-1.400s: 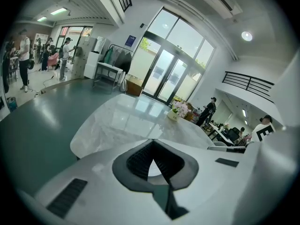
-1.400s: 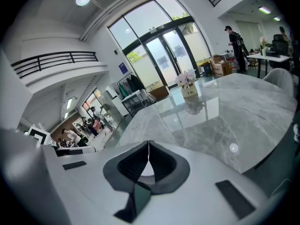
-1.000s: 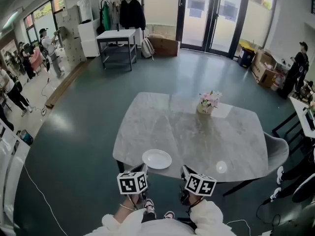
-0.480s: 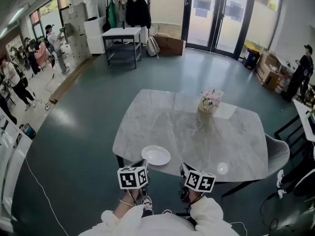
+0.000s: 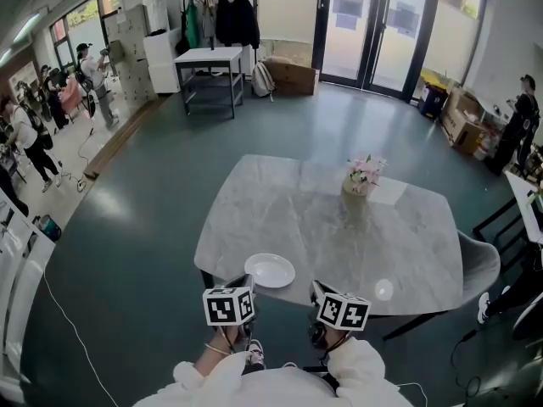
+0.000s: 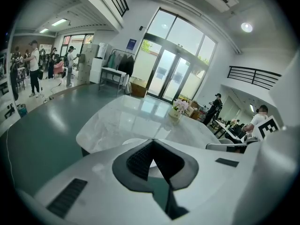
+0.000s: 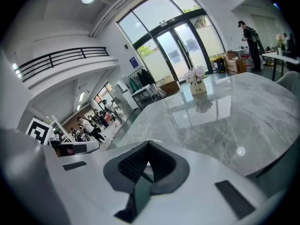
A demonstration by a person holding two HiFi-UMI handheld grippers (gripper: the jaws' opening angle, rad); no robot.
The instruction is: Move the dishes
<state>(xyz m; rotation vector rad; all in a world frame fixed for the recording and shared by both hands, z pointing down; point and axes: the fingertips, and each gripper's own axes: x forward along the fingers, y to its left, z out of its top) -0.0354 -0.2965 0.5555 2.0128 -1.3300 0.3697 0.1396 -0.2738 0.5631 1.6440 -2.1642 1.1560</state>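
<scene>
Status: almost no change over the last second.

Plate (image 5: pixel 270 270): flat on the surface (image 5: pixel 339 227), close to the near edge. Same spot relative to that edge as before. Slight drift in the head view is likely camera motion, not plate motion.

Left gripper (image 6: pixel 150 143): jaws together at the tips, nothing clamped. Held just short of the near edge, plate straight ahead just past the tips. No contact with the plate as far as can be told.

Right gripper (image 7: pixel 148 144): jaws also together, empty. Low by the near edge, right of the plate, pointing across bare stone toward the flower pot (image 5: pixel 357 181) on the far side.

Both in the same pose as half a second ago.

Meaning for the task: no grab on the plate and no shift of it in this window. Fits either a pause ahead of a pickup or a pause after a set-down; can't settle which from this. Only one dish visible on the surface. Bystanders (image 5: pixel 95 70) well away along the room's edges, no interference.
</scene>
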